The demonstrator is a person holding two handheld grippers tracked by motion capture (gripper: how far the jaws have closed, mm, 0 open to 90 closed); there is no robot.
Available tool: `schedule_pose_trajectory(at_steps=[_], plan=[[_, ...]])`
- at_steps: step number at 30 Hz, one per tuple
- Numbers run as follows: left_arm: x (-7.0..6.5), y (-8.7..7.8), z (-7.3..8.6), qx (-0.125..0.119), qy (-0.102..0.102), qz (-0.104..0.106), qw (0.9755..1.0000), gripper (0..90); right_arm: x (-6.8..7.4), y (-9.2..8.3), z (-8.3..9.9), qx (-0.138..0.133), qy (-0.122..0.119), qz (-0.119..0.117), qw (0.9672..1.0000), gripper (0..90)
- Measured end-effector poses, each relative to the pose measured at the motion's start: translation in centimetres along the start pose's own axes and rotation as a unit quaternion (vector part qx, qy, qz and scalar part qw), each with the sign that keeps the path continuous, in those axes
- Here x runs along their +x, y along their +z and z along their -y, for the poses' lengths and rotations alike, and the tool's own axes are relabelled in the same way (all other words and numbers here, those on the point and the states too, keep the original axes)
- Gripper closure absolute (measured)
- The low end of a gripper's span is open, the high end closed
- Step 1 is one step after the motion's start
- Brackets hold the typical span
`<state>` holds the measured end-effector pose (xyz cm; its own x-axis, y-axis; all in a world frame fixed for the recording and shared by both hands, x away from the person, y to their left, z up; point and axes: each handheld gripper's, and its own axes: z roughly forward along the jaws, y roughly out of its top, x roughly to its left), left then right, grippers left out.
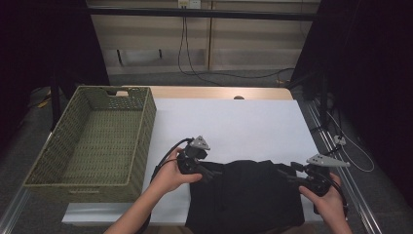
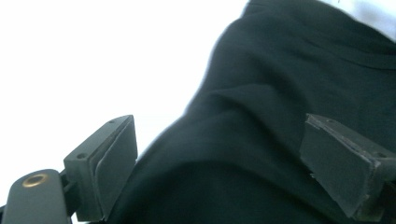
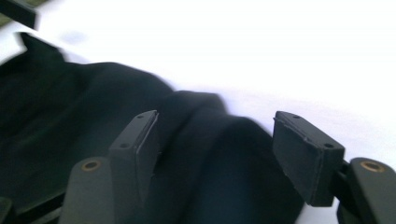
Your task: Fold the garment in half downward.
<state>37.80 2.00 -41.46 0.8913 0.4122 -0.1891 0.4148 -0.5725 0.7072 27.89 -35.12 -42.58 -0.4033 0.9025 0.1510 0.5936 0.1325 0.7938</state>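
We see a wooden table (image 1: 219, 92) covered by a white sheet (image 1: 234, 126). On its left side stands a green woven basket (image 1: 141, 146), overhanging the sheet's left edge. A black garment (image 1: 248, 197) lies folded on the sheet at the near edge, well apart from the basket.

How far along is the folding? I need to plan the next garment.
Done: the black cloth garment lies folded into a compact block on the white table cover. In hand: the left tool and right tool sit open at its far corners. Left: the green woven basket holds nothing yet.
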Motion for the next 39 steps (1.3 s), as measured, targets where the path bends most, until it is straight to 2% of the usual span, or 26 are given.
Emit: schedule_pose_trajectory(at_steps=[4,7,9,15,19,20,22,25,26,27,30,33,37,39], plan=[[1.0,0.0,0.2,0.005,-0.016,-0.022,0.9996,12.1,-1.2,1.0,0.0,0.012,0.006,0.019,0.9997,33.8],[1.7,0.0,0.5,0.005,-0.025,-0.030,0.9992,12.7,-2.3,1.6,0.3,0.021,0.013,0.032,0.9992,36.6],[2.0,-0.1,0.8,0.006,-0.030,-0.037,0.9988,12.7,-2.8,1.8,0.4,0.026,0.011,0.032,0.9991,39.7],[2.7,-0.4,1.3,0.005,-0.036,-0.051,0.9980,13.4,-3.5,2.4,1.1,0.056,0.000,0.052,0.9971,44.8],[3.1,-0.7,1.7,0.002,-0.046,-0.056,0.9974,13.7,-3.6,2.1,1.4,0.058,-0.001,0.065,0.9962,54.9],[3.1,-0.8,1.8,0.001,-0.047,-0.056,0.9973,14.0,-3.6,2.1,1.4,0.056,-0.009,0.059,0.9966,60.8],[3.2,-1.0,2.0,0.000,-0.051,-0.056,0.9971,15.4,-3.5,2.0,1.6,0.054,-0.013,0.048,0.9973,67.3],[3.4,-1.3,2.4,-0.002,-0.055,-0.059,0.9968,16.5,-3.4,1.9,1.6,0.055,-0.012,0.042,0.9975,75.5],[3.5,-1.4,2.5,-0.001,-0.058,-0.057,0.9967,16.4,-3.4,1.9,1.6,0.056,-0.012,0.036,0.9977,82.2],[3.6,-1.4,2.7,0.000,-0.060,-0.056,0.9966,16.2,-3.3,2.0,1.7,0.054,-0.011,0.028,0.9981,83.9],[3.8,-1.3,3.0,0.003,-0.064,-0.042,0.9970,13.6,-3.1,1.9,1.8,0.051,-0.016,0.031,0.9981,84.6],[3.9,-1.4,3.1,-0.002,-0.072,-0.035,0.9968,13.5,-3.3,1.9,1.8,0.048,0.003,0.027,0.9985,84.1],[4.0,-1.5,3.3,-0.002,-0.079,-0.033,0.9964,22.2,-3.6,1.8,1.8,0.041,0.011,0.027,0.9987,82.4],[4.0,-1.5,3.4,0.001,-0.080,-0.035,0.9962,26.8,-3.8,1.7,1.8,0.041,0.017,0.030,0.9985,77.7]])
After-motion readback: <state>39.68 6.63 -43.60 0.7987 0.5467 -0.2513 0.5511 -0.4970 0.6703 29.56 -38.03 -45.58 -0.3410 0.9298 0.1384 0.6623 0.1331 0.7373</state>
